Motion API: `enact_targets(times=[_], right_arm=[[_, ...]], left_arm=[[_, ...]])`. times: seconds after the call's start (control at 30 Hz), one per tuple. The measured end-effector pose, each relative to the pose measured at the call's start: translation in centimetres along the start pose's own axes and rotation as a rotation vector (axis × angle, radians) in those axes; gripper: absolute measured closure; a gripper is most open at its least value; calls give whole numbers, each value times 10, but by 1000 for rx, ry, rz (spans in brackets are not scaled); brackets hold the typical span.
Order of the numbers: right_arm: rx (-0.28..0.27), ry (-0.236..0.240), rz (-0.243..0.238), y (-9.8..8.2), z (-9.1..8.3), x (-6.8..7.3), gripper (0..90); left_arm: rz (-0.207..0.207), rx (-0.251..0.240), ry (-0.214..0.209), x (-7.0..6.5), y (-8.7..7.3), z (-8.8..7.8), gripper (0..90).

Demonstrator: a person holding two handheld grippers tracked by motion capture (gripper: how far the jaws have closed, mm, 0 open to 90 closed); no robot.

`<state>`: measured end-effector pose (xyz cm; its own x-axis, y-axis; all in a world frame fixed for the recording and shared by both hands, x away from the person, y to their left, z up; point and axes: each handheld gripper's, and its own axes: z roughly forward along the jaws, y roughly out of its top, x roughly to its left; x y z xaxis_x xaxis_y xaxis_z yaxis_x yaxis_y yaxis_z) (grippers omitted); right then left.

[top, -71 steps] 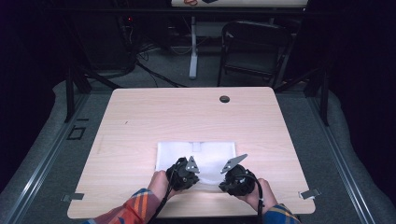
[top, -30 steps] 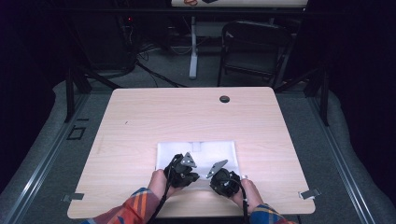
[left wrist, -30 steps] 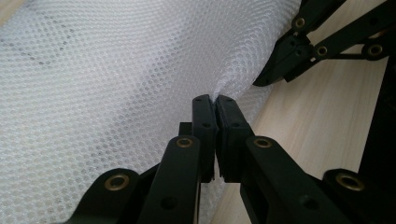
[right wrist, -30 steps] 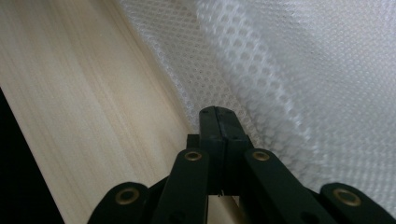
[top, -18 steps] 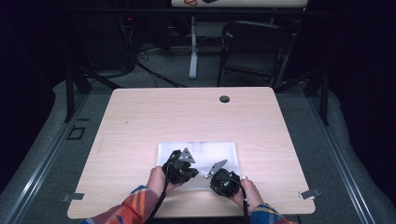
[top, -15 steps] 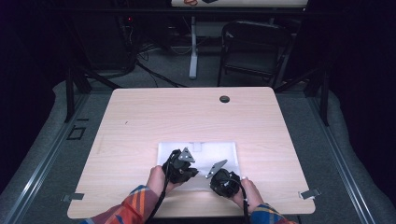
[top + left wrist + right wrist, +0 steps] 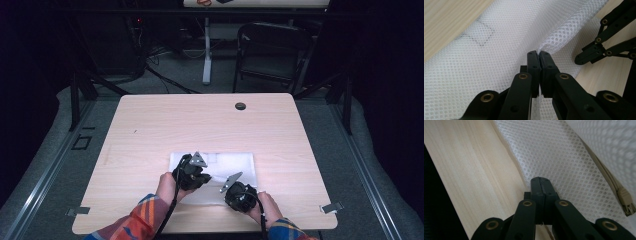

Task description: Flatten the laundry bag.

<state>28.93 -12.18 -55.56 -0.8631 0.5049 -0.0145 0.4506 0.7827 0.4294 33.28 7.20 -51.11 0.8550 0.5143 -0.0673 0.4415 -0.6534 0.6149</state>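
White mesh bag (image 7: 215, 172) lay flat on the pale wood surface (image 7: 150, 130) in the high view, toward the 6 o'clock edge. The left gripper (image 7: 192, 172) sat over the bag's 9 o'clock end, and the right gripper (image 7: 239, 192) sat at its 5 o'clock corner. A dark round grommet (image 7: 240, 106) was noted near the 12 o'clock edge.

In the left gripper view, the jaws were pressed together on a raised fold of the mesh bag (image 7: 499, 37). The other gripper's black linkage appeared at 3 o'clock.

In the right gripper view, the jaws were pressed together, pinching the bag's edge (image 7: 554, 157) where it met the wood. A beige zipper pull (image 7: 627, 203) lay at 4 o'clock.
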Motion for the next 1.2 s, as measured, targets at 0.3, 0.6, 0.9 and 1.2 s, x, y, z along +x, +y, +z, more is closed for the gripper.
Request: enact_targets(times=[0.3, 0.6, 0.9, 1.2], right_arm=[[2, 2, -7, -1, 0, 1, 900], [6, 9, -9, -2, -1, 2, 900], [14, 9, -8, -2, -2, 3, 900], [27, 24, -13, -3, -3, 4, 900]], left_arm=[[-2, 6, -1, 4, 5, -3, 875], [-7, -9, 24, 8, 9, -9, 876], [0, -24, 31, 13, 16, -15, 877], [17, -27, 63, 21, 30, -25, 878]])
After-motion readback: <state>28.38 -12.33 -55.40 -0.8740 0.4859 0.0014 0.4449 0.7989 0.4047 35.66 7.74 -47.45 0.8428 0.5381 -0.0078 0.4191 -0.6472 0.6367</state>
